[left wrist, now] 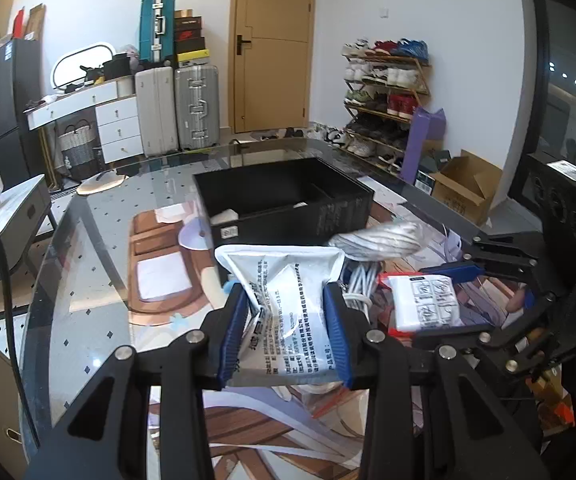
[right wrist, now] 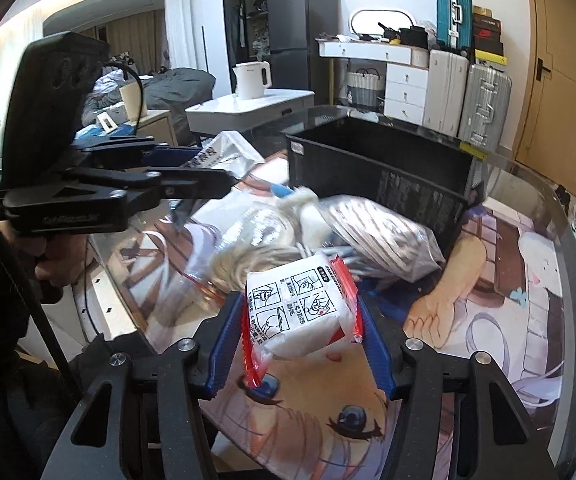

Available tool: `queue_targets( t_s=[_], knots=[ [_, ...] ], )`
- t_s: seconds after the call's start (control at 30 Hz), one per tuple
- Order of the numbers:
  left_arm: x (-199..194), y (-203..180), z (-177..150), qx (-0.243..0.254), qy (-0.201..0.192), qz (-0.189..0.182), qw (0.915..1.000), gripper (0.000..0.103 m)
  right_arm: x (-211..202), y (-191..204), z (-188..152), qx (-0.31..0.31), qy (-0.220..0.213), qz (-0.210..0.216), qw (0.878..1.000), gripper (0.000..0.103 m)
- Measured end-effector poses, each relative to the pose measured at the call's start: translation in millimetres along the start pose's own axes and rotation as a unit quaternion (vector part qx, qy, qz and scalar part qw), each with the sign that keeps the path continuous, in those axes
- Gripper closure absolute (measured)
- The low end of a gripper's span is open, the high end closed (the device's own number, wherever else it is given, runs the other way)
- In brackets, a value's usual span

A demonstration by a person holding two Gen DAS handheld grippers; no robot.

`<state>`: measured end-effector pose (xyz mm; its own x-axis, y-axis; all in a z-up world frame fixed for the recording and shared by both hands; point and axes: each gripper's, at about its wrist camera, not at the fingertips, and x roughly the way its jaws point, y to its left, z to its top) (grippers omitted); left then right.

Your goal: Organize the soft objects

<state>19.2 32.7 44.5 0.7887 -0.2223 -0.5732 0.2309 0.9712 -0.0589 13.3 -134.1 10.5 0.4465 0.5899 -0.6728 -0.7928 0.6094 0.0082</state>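
My left gripper [left wrist: 285, 300] is shut on a white printed pouch [left wrist: 288, 292] and holds it above the table, just in front of the black bin [left wrist: 288, 204]. My right gripper [right wrist: 300, 312] is shut on a small white packet with red edges [right wrist: 300, 312], also lifted; that packet shows at the right of the left wrist view [left wrist: 424, 300]. The left gripper shows in the right wrist view [right wrist: 207, 172] at the left. A clear bag of white cables [right wrist: 380, 236] lies in front of the bin [right wrist: 380, 164], with another clear bag [right wrist: 247, 240] beside it.
The glass table [left wrist: 87, 240] carries a printed anime mat [right wrist: 468, 320]. Small white items lie inside the bin [left wrist: 227, 216]. A side table with a kettle [right wrist: 251, 80] stands beyond the table's far edge. Suitcases [left wrist: 195, 108], a shoe rack [left wrist: 384, 96] and a door line the walls.
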Motion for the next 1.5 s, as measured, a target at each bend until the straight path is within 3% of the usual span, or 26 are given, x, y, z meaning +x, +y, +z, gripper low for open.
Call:
queue_targets(
  t_s=[0.4, 0.8, 1.5],
  knots=[
    [-10, 15, 16, -0.035, -0.036, 0.025, 0.9984, 0.066, -28, 8, 23, -0.004, -0.059, -0.007, 0.998, 0.046],
    [-4, 21, 23, -0.041, -0.043, 0.026, 0.9979, 0.066, -37, 7, 42, -0.002, -0.082, -0.024, 0.996, 0.046],
    [13, 16, 51, -0.031, -0.045, 0.029, 0.9981, 0.065, -37, -34, 72, 0.052, -0.112, -0.074, 0.99, 0.046]
  ],
)
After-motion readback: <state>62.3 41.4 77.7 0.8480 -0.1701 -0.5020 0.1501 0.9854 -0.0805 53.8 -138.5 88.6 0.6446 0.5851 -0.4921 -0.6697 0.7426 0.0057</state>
